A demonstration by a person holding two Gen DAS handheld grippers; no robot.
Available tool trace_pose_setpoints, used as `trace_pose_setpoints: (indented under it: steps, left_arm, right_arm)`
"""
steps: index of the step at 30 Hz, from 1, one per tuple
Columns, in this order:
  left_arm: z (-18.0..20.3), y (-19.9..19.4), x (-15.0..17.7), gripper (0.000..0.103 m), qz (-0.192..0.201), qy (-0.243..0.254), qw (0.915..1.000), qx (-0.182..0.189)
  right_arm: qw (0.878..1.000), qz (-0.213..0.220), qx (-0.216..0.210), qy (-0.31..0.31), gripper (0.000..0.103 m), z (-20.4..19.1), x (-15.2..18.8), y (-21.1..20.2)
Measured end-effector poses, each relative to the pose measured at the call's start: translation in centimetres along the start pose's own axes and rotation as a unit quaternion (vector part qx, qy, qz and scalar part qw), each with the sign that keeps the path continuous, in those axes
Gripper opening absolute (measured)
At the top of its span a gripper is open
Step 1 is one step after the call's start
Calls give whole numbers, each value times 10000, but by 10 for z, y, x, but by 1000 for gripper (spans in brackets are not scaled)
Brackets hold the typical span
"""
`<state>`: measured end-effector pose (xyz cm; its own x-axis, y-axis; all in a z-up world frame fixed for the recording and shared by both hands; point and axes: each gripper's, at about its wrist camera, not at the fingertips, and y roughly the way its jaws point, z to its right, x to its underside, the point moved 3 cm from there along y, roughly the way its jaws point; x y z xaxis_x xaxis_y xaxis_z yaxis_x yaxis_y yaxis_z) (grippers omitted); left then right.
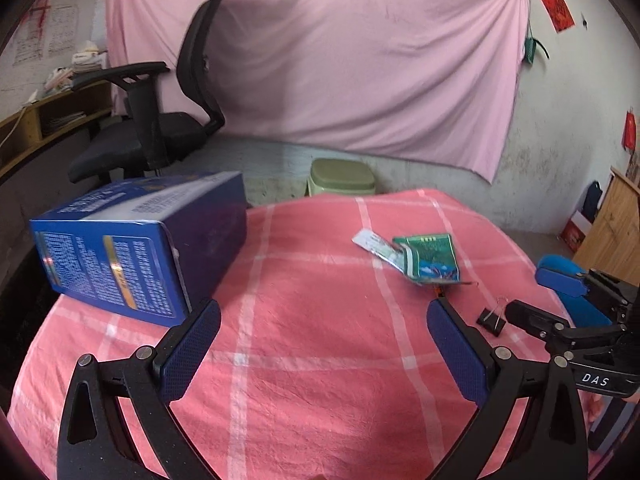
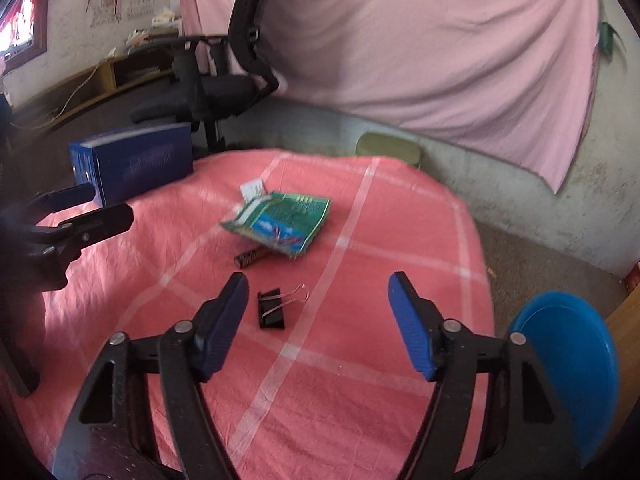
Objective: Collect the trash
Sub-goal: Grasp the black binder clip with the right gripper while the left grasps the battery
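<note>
Green wrapper (image 2: 280, 222) flat, long axis left-right.

You're working in a lived-in home room — rough plaster walls (image 1: 560, 128), a pink sheet (image 1: 340, 60) hung as a backdrop, red paper decorations (image 1: 554, 6) pinned up. A black office chair (image 1: 168, 120) stands beside a wooden desk (image 1: 52, 120) stacked with papers — your table (image 1: 320, 360) wears a pink checked cloth.
</note>
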<state>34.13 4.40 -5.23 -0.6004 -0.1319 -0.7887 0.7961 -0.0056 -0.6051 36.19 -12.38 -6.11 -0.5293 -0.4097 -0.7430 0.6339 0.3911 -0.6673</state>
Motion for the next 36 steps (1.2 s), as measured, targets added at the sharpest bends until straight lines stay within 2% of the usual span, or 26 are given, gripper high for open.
trace_pose_setpoints:
  steps: [4, 8, 11, 14, 15, 19, 23, 32, 34, 36]
  left_arm:
    - [10, 13, 2, 96, -288, 205, 9991, 214]
    - [18, 26, 3, 83, -570, 324, 9968, 450]
    - [23, 37, 2, 78, -733, 344, 9951, 572]
    - [30, 45, 1, 71, -874, 361, 9931, 687]
    - [34, 48, 1, 69, -921, 378, 9923, 739]
    - [49, 56, -2, 65, -991, 536, 9901, 842]
    - [64, 68, -4, 52, -1124, 703, 9868, 932]
    - [80, 87, -8, 20, -1315, 918, 9835, 834]
    - [86, 86, -4, 10, -1362, 1014, 9815, 881]
    - [88, 83, -2, 7, -1405, 978, 9800, 1019]
  right_arm:
    - [9993, -286, -229, -60, 82, -4, 3, 6]
    - [9973, -591, -411, -126, 71, -7, 6, 18]
    - [9963, -712, -471, -118, 64, -6, 7, 22]
    - [9958, -727, -560, -31, 47, -3, 7, 23]
    - [9956, -731, -584, 14, 38, -2, 7, 24]
    - [9949, -699, -673, 265, 38, 9, 6, 23]
    - [9954, -645, -605, 365, 38, 18, 7, 19]
    - [9954, -526, -594, 537, 38, 31, 6, 14]
    - [9954, -512, -604, 535, 38, 31, 6, 13]
    - [9957, -485, -594, 524, 38, 32, 7, 11]
